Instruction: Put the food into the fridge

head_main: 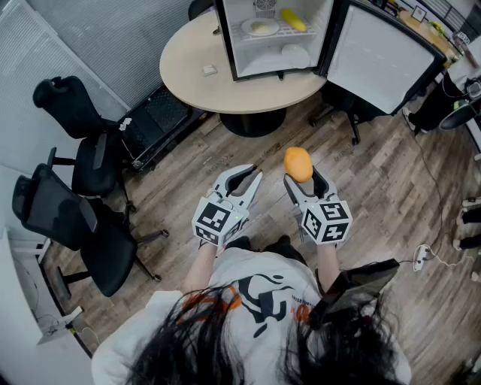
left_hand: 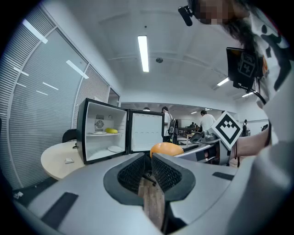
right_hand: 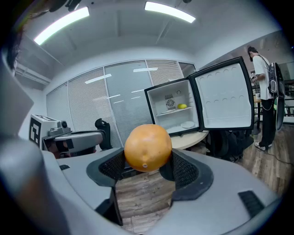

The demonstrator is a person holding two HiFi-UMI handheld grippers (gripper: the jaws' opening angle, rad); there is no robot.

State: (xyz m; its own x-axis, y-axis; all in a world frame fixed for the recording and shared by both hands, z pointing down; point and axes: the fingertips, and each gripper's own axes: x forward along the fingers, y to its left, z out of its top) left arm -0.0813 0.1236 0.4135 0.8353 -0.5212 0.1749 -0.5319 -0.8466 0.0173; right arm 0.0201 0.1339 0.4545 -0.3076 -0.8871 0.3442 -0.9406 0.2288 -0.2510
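Our right tongs (head_main: 304, 183) are clamped on an orange (right_hand: 148, 148), and our left tongs (left_hand: 151, 158) are together, empty. The open mini fridge (head_main: 255, 64) on the far tabletop (head_main: 195, 68) already holds a yellow fruit (head_main: 294, 20). We judge that carrying the orange over and placing it remain.

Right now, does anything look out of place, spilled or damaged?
Nothing stands out. The fridge stands open and upright on the table, and the right gripper holds the orange squarely between its jaws.
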